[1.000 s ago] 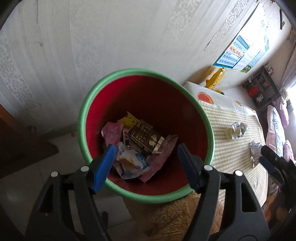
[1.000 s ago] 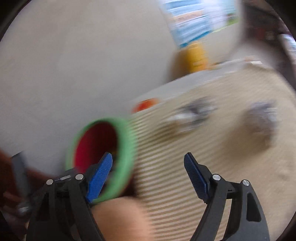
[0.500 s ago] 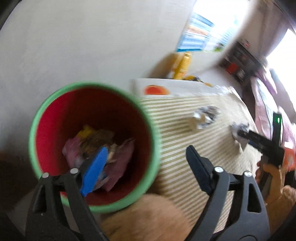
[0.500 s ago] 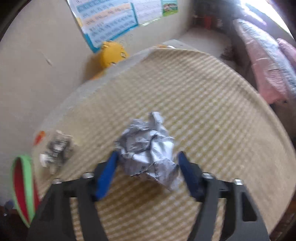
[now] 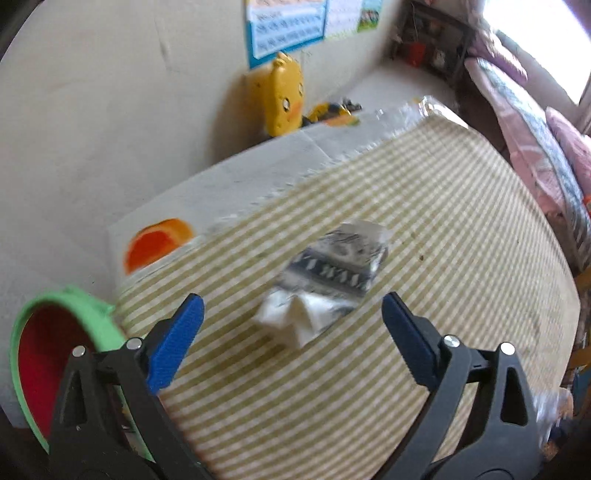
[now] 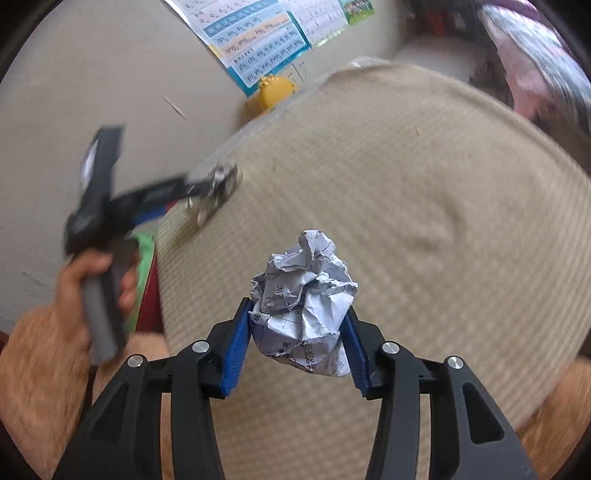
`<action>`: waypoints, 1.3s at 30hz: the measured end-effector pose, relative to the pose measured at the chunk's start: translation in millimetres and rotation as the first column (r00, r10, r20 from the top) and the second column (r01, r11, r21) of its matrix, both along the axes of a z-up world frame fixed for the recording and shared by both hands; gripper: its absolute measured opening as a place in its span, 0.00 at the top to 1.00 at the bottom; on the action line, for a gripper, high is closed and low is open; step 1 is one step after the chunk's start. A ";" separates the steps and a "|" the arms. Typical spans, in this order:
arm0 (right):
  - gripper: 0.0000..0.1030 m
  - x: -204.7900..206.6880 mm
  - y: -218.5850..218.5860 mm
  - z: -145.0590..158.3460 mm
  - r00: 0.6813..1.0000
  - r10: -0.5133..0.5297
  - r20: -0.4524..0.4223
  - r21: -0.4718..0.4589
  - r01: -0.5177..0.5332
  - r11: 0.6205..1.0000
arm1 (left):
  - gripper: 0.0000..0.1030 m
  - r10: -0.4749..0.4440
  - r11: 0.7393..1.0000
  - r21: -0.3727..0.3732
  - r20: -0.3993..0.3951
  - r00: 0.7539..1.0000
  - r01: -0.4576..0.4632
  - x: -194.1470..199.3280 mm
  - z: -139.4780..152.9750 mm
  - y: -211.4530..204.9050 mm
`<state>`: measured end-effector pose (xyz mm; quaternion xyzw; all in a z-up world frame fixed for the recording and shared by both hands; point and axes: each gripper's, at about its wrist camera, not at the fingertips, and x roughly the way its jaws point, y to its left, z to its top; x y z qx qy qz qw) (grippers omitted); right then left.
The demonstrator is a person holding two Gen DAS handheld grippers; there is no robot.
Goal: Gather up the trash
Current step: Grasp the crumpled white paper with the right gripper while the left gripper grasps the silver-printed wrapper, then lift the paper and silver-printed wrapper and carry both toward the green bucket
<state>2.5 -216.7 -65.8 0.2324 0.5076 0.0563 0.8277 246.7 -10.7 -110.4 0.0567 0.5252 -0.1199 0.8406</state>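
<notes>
My right gripper [image 6: 299,345] has its 2 blue pads [image 6: 234,350] pressed against either side of a crumpled ball of printed paper [image 6: 304,302]; the jaws have just been closing and now stand about a third open, clamped on that ball. The ball sits over the striped tablecloth [image 6: 424,192], though I cannot tell whether it touches the cloth.

My left gripper [image 5: 291,328] has just been opening and its jaws now stand about as wide as they go, with nothing pressed between them. Beyond and between its fingertips a second piece of trash, a crumpled silver wrapper [image 5: 325,284] with dark print, lies on the green-and-white striped cloth [image 5: 461,221], apart from both pads. From the right wrist view that same wrapper [image 6: 214,192] shows blurred near the cloth's far left edge, with the left gripper's tips right at it and a hand [image 6: 92,288] around its grey handle.

The green-rimmed red bin [image 5: 26,354] stands at the table's left edge, low in the left wrist view. A yellow duck-shaped toy [image 5: 284,96] leans at the wall beneath a blue poster [image 5: 284,29].
</notes>
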 end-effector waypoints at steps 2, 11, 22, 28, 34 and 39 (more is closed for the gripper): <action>0.56 -6.0 -5.2 -0.1 1.000 -0.017 -0.007 0.023 0.017 1.000 | 0.18 -0.009 1.000 0.025 -0.014 1.000 0.010 2.5 -5.8 -12.4; 0.56 -14.7 -19.0 11.5 0.998 -0.058 0.033 0.039 0.057 0.998 | 0.51 -0.047 0.998 0.039 0.025 0.999 0.046 -29.8 13.0 -27.8; 0.56 -39.5 -27.0 9.6 0.997 -0.079 0.022 0.022 0.078 0.997 | 0.51 0.003 0.997 -0.074 0.055 0.998 0.001 -133.5 52.9 -21.0; 0.55 -49.8 -26.7 8.4 0.997 -0.075 0.013 0.007 0.075 0.997 | 0.51 0.023 0.995 -0.096 0.037 0.999 -0.020 -172.2 49.8 -18.0; 0.54 -51.1 -18.9 2.5 0.998 -0.051 -0.021 -0.009 0.051 0.999 | 0.51 0.015 0.998 -0.068 0.028 0.999 -0.013 -182.6 45.2 -17.8; 0.54 -55.3 -17.0 2.8 0.999 -0.044 -0.026 -0.016 0.043 0.999 | 0.51 0.015 0.998 -0.067 0.024 1.000 -0.013 -187.9 43.7 -17.0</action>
